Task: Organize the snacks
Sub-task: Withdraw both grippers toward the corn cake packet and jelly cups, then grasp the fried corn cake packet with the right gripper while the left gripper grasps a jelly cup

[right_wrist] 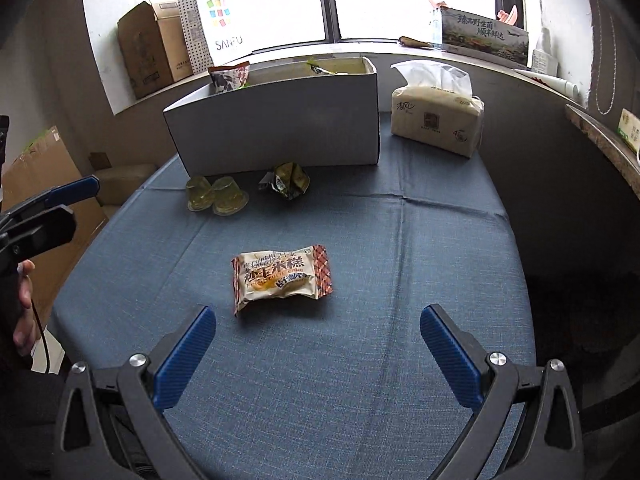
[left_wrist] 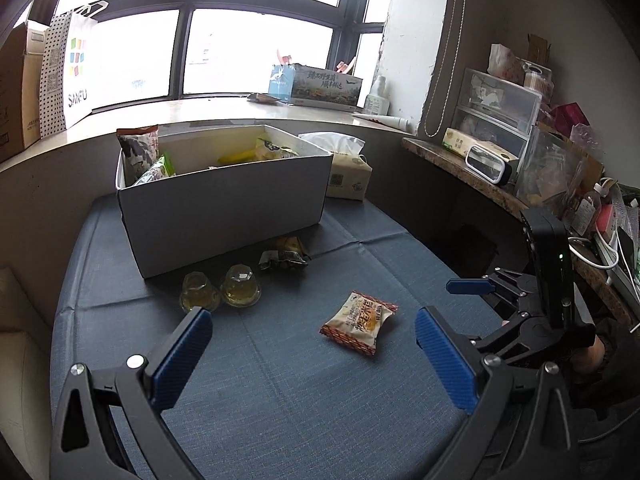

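The cake packet (right_wrist: 280,276) lies flat on the blue tablecloth (right_wrist: 420,260), just ahead and left of centre of the right gripper (right_wrist: 318,350), long axis across its spread, empty fingers (nearer than the left gripper (left_wrist: 314,350), likewise spread and empty). The box (right_wrist: 276,128) stands far behind.

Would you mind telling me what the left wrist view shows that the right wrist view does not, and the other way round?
Only the left wrist view: the drawer unit on the cluttered side shelf, and the right tool.

Only the right wrist view: cardboard boxes on the sill, and the left tool.

Both: the cake packet, two jelly cups, a dark packet, the box, and the tissue pack.
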Available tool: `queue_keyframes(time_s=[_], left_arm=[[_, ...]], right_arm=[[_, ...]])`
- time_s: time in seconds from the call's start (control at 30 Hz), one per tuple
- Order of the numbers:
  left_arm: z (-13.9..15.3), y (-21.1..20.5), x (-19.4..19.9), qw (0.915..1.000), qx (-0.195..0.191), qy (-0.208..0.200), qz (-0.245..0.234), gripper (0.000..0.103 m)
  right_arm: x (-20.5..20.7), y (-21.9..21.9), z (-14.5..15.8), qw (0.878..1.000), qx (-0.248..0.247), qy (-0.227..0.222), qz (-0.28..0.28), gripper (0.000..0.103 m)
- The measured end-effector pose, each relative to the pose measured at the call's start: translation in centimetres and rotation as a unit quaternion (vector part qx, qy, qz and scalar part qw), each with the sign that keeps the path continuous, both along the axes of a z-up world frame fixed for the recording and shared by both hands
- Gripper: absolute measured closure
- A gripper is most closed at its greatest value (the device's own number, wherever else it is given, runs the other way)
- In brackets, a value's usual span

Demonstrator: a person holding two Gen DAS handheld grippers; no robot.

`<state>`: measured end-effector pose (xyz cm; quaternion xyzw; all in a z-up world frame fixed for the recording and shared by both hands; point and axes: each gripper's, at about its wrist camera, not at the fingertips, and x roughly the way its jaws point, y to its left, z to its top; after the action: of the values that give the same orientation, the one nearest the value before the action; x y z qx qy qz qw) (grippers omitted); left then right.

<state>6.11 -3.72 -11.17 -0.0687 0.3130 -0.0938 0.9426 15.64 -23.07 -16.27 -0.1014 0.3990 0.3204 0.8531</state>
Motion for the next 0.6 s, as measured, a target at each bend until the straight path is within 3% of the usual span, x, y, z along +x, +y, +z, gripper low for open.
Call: queue_keyframes(time_s=[0.33, 0.6], left_arm=[[-0.4, 0.9, -0.1, 0.9999, -0.005, 0.007, 0.011, 0.0], [-1.2, 2.2, 0.1, 0.9993, -0.015, 0.02, 0.029, 0.0]], right_arm=[[2.1, 5.8, -2.1, 0.997, -0.043, -0.003, 0.061, 0.0], [4.4, 7.0, -4.1, 0.998, -0.06, 0.022, 0.03, 0.002]])
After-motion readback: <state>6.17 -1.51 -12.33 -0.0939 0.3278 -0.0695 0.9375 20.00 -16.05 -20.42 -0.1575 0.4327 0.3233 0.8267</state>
